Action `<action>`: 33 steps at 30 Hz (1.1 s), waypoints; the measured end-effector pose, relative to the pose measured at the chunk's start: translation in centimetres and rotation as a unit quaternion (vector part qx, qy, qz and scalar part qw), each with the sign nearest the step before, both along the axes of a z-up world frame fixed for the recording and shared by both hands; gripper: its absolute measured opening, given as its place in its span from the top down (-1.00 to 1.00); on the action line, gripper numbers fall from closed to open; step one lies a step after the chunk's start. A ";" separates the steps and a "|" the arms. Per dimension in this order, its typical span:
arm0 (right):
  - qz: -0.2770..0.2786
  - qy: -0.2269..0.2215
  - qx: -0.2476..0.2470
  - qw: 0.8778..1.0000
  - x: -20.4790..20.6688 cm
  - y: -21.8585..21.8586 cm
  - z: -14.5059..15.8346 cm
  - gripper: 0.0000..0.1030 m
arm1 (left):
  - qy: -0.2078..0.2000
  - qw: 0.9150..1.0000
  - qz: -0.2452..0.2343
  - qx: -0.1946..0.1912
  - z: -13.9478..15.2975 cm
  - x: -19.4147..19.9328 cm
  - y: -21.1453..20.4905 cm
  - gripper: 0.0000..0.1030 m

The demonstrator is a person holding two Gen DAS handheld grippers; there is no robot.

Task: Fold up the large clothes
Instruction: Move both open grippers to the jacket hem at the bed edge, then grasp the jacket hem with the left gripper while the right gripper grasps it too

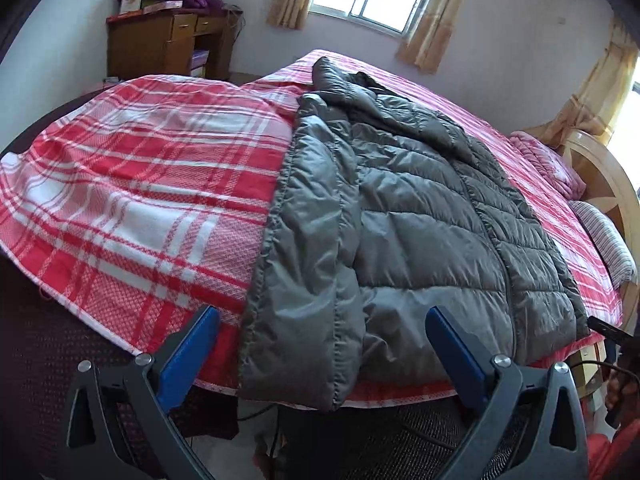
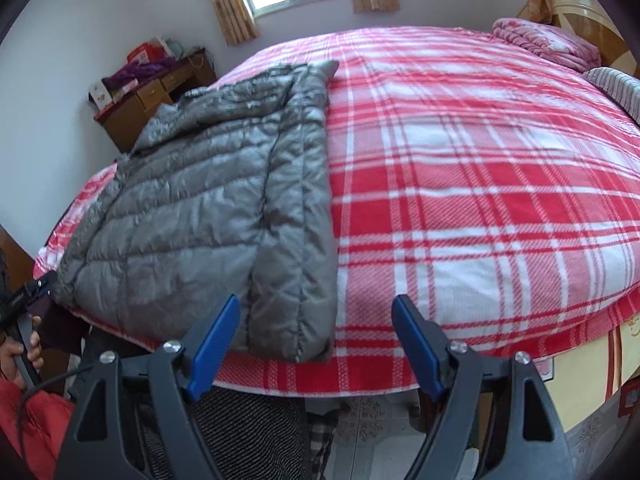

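A grey quilted down jacket [image 1: 420, 216] lies flat on the red and white plaid bed, its sides folded inward, its hem at the near bed edge. It also shows in the right wrist view [image 2: 208, 208] at the left half. My left gripper [image 1: 322, 316] is open and empty, just short of the hem. My right gripper [image 2: 316, 308] is open and empty, at the jacket's near right corner by the bed edge. The left gripper's tip and the hand holding it show at the far left of the right view [image 2: 24, 300].
The plaid bedspread [image 2: 480, 184] covers the bed. A folded pink quilt [image 2: 544, 40] and a striped pillow [image 2: 616, 88] lie at the headboard end. A wooden desk [image 1: 168, 40] with clutter stands by the far wall under the window. Tiled floor below the bed edge.
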State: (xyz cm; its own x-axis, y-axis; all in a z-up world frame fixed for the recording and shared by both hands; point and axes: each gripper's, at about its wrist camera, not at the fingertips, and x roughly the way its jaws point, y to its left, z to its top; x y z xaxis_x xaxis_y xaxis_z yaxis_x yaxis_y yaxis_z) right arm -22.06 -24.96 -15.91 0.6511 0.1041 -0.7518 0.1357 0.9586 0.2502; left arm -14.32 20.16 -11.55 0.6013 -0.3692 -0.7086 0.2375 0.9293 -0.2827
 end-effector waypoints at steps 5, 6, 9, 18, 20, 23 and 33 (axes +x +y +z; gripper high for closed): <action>0.023 0.023 0.008 0.999 0.9 0.9 -1.6 -0.44 | 0.006 0.999 -0.037 -0.026 -0.2 -0.1 -0.5 -0.96; 0.024 0.023 0.013 0.999 1.2 1.1 -1.9 -0.44 | 0.007 0.999 -0.043 -0.021 -0.3 0.0 -0.8 -0.95; 0.024 0.026 0.031 0.999 2.4 1.3 -2.8 -0.44 | 0.024 0.998 -0.050 -0.015 -1.0 0.4 -1.5 -0.31; 0.059 0.023 0.017 0.998 2.9 2.5 -1.3 0.78 | 0.003 0.991 -0.061 -0.116 0.4 -0.8 0.6 0.60; 0.065 0.001 0.045 0.997 2.3 2.2 0.1 0.79 | -0.018 0.986 -0.073 -0.148 1.9 -1.4 1.1 0.64; 0.075 -0.038 0.078 0.993 1.2 1.8 2.7 0.79 | -0.048 0.976 -0.092 -0.192 4.3 -2.3 1.8 0.67; 0.101 -0.155 0.106 0.977 -3.0 2.1 11.5 0.79 | -0.135 0.938 -0.109 -0.299 11.8 -4.6 4.8 0.68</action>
